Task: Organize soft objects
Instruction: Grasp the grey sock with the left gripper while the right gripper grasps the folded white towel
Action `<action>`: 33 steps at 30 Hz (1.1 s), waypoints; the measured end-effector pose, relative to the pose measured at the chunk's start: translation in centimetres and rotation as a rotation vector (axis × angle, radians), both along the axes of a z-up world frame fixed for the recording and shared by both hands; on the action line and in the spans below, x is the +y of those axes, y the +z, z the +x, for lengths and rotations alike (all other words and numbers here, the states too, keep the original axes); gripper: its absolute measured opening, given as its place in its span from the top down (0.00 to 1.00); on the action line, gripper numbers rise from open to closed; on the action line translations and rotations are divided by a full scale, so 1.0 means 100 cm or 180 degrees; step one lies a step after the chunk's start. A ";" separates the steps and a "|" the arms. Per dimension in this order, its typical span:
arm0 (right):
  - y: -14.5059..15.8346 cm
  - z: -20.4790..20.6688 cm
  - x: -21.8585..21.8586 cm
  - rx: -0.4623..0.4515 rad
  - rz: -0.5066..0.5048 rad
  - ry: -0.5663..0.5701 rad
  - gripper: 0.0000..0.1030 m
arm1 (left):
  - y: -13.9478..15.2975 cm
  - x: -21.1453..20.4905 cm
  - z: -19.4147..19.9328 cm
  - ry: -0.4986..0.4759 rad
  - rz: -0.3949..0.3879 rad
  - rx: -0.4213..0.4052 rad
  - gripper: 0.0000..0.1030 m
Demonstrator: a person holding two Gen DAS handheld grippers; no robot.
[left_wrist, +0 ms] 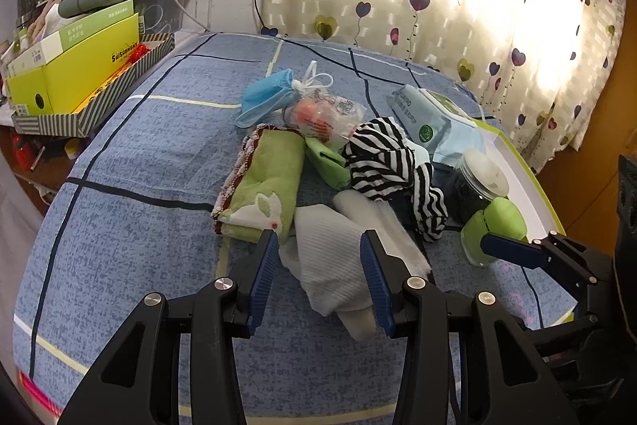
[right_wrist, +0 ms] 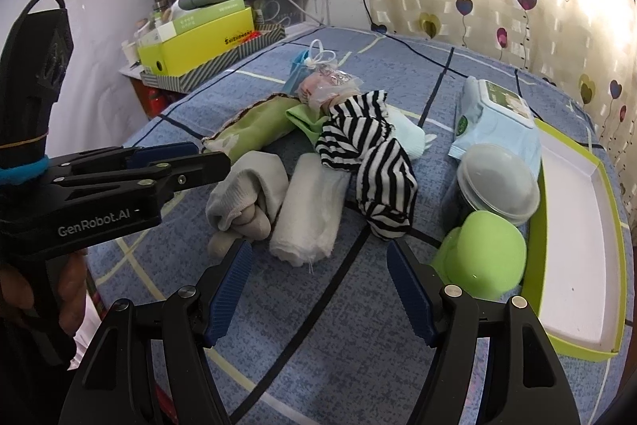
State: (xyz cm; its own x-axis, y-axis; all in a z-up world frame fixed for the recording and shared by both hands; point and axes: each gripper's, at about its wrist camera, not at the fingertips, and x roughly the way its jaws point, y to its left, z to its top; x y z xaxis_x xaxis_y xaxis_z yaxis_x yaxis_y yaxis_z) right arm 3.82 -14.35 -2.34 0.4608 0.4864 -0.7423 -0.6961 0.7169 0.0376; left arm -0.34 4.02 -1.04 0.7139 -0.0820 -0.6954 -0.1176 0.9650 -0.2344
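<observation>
Both tools stand wide and empty: left tool (left_wrist: 320, 261) hovers over the white sock (left_wrist: 330, 265), right tool (right_wrist: 318, 273) near the rolled white cloth (right_wrist: 308, 214). Striped garment (right_wrist: 370, 162) and green towel (left_wrist: 260, 186) lie mid-bed (left_wrist: 139, 186).

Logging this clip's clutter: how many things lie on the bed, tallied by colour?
Green: 4 – towel, small cloth, round lidded container, open box
White or grey: 2 – sock bundle, rolled cloth
Striped black-white: 1 – garment
Blue: 2 – mask, wipes pack
Clear: 2 – bag, jar
Total: 11
</observation>
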 end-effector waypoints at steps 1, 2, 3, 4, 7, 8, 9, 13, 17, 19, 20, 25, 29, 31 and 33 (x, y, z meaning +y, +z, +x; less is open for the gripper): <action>-0.001 0.001 0.002 0.0002 -0.0004 0.0006 0.31 | 0.000 0.002 0.000 0.0000 -0.0020 -0.0005 0.57; -0.001 0.002 0.005 0.0010 -0.0009 0.0012 0.31 | 0.000 0.005 -0.001 -0.0004 -0.0041 -0.0012 0.57; -0.002 0.003 0.007 0.0020 -0.0008 0.0020 0.31 | 0.000 0.007 -0.001 -0.0016 -0.0069 -0.0022 0.57; -0.003 0.004 0.009 0.0031 -0.0010 0.0024 0.31 | -0.001 0.008 -0.001 -0.0019 -0.0082 -0.0026 0.57; -0.007 0.009 0.017 0.0065 -0.0037 0.0037 0.31 | -0.002 0.015 -0.002 -0.0020 -0.0155 -0.0038 0.57; -0.009 0.011 0.019 0.0087 -0.0043 0.0044 0.31 | -0.003 0.017 -0.003 -0.0019 -0.0184 -0.0040 0.57; -0.011 0.013 0.021 0.0114 -0.0045 0.0051 0.32 | -0.004 0.019 -0.003 -0.0016 -0.0206 -0.0047 0.57; -0.018 0.020 0.025 0.0215 -0.0044 0.0033 0.35 | -0.005 0.024 -0.004 -0.0043 -0.0317 -0.0076 0.57; -0.020 0.024 0.025 0.0241 -0.0014 -0.0006 0.45 | -0.006 0.019 -0.002 -0.0174 -0.0403 -0.0105 0.57; -0.020 0.025 0.026 0.0251 -0.0018 -0.0016 0.46 | -0.009 0.012 0.002 -0.0291 -0.0419 -0.0069 0.57; -0.019 0.025 0.026 0.0248 -0.0025 -0.0013 0.46 | -0.011 0.009 0.004 -0.0342 -0.0433 -0.0042 0.57; -0.012 0.019 0.018 0.0124 -0.0054 -0.0080 0.45 | -0.019 -0.004 0.015 -0.0445 -0.0434 0.0081 0.57; -0.013 0.021 0.011 0.0122 -0.0103 -0.0150 0.45 | -0.025 -0.007 0.023 -0.0402 -0.0380 0.0162 0.57; -0.015 0.022 0.010 0.0138 -0.0107 -0.0152 0.45 | -0.026 -0.007 0.024 -0.0373 -0.0359 0.0184 0.57; -0.015 0.022 0.012 0.0144 -0.0096 -0.0130 0.45 | -0.028 -0.004 0.022 -0.0358 -0.0359 0.0213 0.53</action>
